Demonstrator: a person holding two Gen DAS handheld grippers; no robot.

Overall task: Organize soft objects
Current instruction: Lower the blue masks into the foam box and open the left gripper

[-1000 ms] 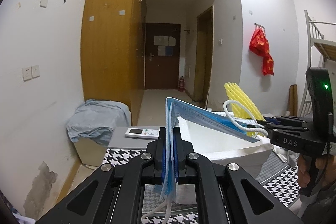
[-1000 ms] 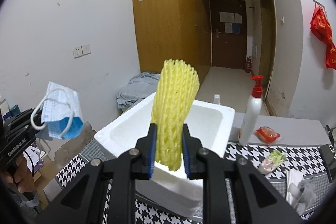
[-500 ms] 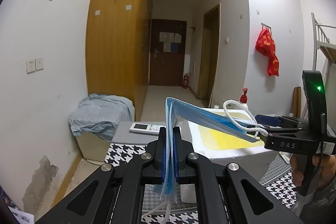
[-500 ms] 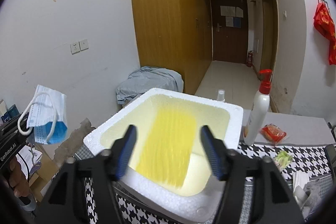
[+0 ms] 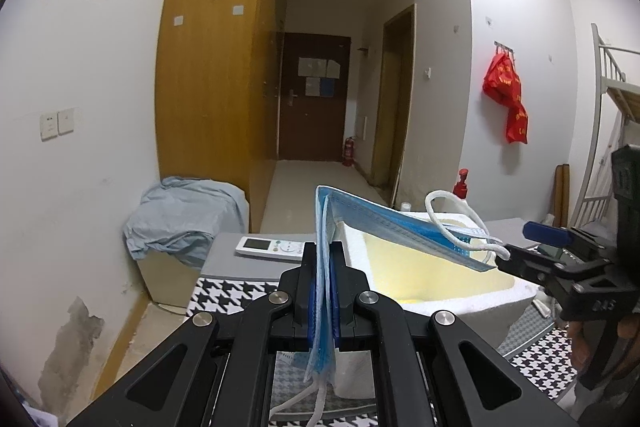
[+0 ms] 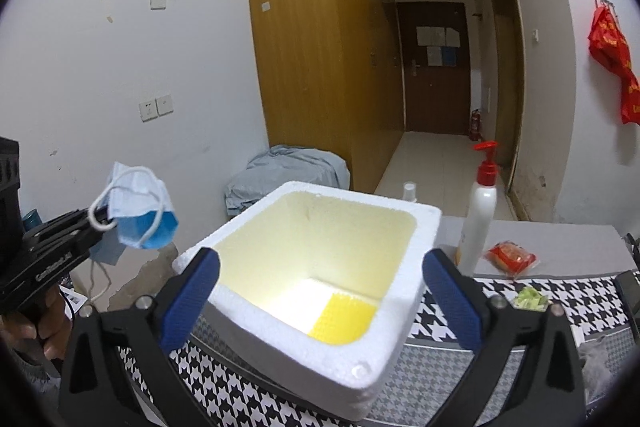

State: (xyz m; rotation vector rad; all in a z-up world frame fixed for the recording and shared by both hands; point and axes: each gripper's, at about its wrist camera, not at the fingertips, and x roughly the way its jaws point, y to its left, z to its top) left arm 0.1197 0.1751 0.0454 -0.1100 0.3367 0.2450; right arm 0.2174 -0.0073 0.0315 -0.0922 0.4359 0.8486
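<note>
A white-walled room with a wooden wardrobe [image 6: 320, 67] and a dark door [image 5: 312, 103] at the end of a corridor; in the foreground, a table with a black-and-white houndstooth cloth [image 6: 224, 391]. On the cloth stands a white foam box [image 6: 320, 267], open at the top.

Change from one second ago: the right gripper [image 6: 320, 295] then pinched a yellow foam net upright above the box. Its fingers [image 6: 192, 291] now stand wide apart on either side of the box, holding nothing, and the yellow net [image 6: 340, 319] lies flat on the box floor, in the corner nearest the camera. Judged from this, one soft object has been put away, and the right gripper is free.

The left gripper [image 5: 323, 291] is pressed narrowly on a folded blue face mask [image 5: 400, 231], with the free part of the mask and its white ear loop [image 5: 460, 223] reaching toward the box. In the right wrist view the mask [image 6: 140, 211] hangs in the air to the left of the box, not yet over the opening. The mask is probably the next item for the box.

Also on the table: a white pump bottle with a red top [image 6: 480, 211] just beside the box, a red packet [image 6: 510, 259], a green scrap [image 6: 530, 297], and a remote control [image 5: 272, 247] on a grey part of the surface. A pale blue cloth [image 5: 184, 215] covers something by the wall. Red bags [image 5: 508, 95] hang from a hook.
</note>
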